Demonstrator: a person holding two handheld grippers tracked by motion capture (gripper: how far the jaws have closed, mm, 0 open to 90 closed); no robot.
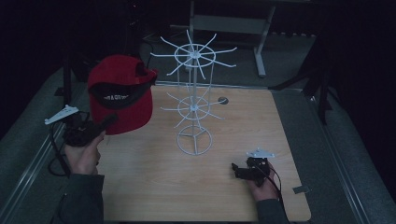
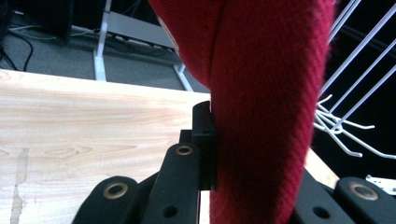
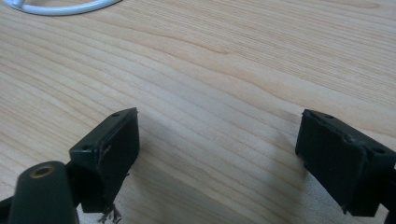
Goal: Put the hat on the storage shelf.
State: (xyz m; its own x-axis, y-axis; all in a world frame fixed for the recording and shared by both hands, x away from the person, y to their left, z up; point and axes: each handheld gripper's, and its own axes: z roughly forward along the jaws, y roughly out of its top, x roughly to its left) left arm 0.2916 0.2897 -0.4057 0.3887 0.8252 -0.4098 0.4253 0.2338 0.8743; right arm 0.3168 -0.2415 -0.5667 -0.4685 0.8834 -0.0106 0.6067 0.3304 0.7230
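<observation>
A red cap (image 1: 120, 93) with a black inner band hangs in the air over the table's left side, left of a white wire display rack (image 1: 194, 100) with two tiers of hooks. My left gripper (image 1: 108, 122) is shut on the cap's lower edge; in the left gripper view the red fabric (image 2: 261, 107) sits pinched between the jaws. My right gripper (image 1: 237, 169) rests low over the wooden table (image 1: 154, 186) at the front right, its jaws wide apart with bare wood between them (image 3: 219, 140).
The rack's round base (image 1: 194, 140) stands mid-table, and its rim (image 3: 60, 7) shows at the top of the right gripper view. A small round hole (image 1: 223, 100) marks the far tabletop. A grey desk frame (image 1: 261, 42) stands beyond the table.
</observation>
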